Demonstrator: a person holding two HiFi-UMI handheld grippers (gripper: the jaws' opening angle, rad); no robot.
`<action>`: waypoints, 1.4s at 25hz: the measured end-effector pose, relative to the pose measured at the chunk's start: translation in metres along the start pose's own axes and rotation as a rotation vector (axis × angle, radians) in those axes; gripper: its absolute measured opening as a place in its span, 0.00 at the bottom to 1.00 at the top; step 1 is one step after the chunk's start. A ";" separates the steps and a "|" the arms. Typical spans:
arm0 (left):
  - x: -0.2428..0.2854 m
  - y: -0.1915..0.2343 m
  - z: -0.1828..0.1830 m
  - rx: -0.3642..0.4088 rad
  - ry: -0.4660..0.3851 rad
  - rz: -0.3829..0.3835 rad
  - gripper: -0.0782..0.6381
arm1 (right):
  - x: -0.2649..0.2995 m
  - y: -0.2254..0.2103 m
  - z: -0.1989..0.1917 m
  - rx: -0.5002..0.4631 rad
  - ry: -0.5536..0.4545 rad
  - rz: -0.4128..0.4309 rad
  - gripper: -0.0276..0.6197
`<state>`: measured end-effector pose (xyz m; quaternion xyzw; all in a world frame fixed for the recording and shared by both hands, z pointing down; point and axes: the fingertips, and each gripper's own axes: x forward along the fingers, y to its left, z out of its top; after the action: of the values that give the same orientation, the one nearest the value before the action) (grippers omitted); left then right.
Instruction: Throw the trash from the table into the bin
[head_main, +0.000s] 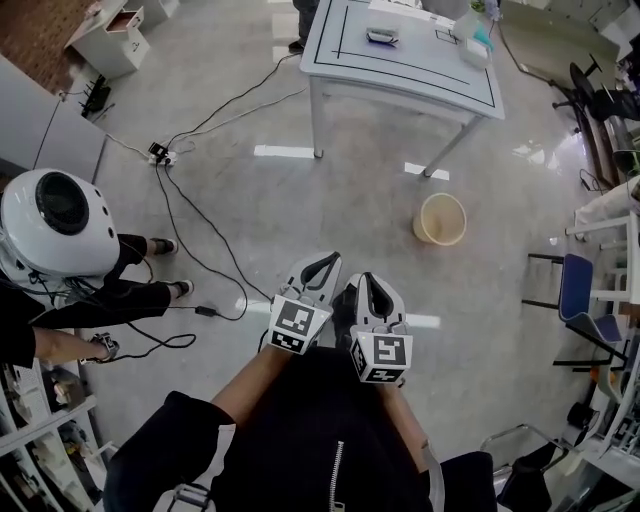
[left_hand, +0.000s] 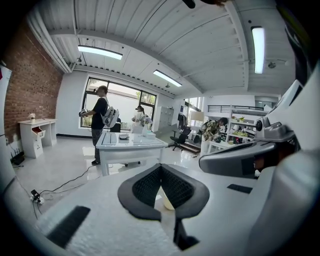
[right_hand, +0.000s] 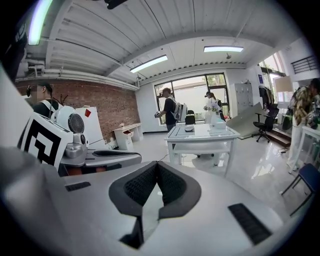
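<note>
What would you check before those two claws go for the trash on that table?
1. Left claw free: ok, jaws together, nothing between them.
2. Right claw free: ok, jaws together, empty.
3. Bin findable: ok, open, on the floor near the table.
4. Trash located: cannot tell; a small dark item lies on the table, too small to identify.
5. Table within reach: not ok, open floor lies between.
6. Path: ok ahead; cables lie off to the left.
</note>
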<state>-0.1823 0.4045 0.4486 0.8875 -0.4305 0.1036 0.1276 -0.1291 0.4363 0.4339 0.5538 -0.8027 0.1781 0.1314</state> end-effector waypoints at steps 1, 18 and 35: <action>0.010 0.003 0.003 -0.004 0.001 0.006 0.12 | 0.007 -0.007 0.003 -0.005 0.005 0.006 0.06; 0.155 0.024 0.059 -0.018 0.009 0.115 0.12 | 0.097 -0.132 0.065 -0.019 0.029 0.107 0.06; 0.189 0.049 0.082 -0.036 -0.011 0.146 0.12 | 0.141 -0.150 0.088 -0.026 0.026 0.130 0.06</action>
<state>-0.1002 0.2096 0.4339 0.8519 -0.4966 0.0998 0.1332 -0.0399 0.2313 0.4335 0.4964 -0.8374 0.1830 0.1374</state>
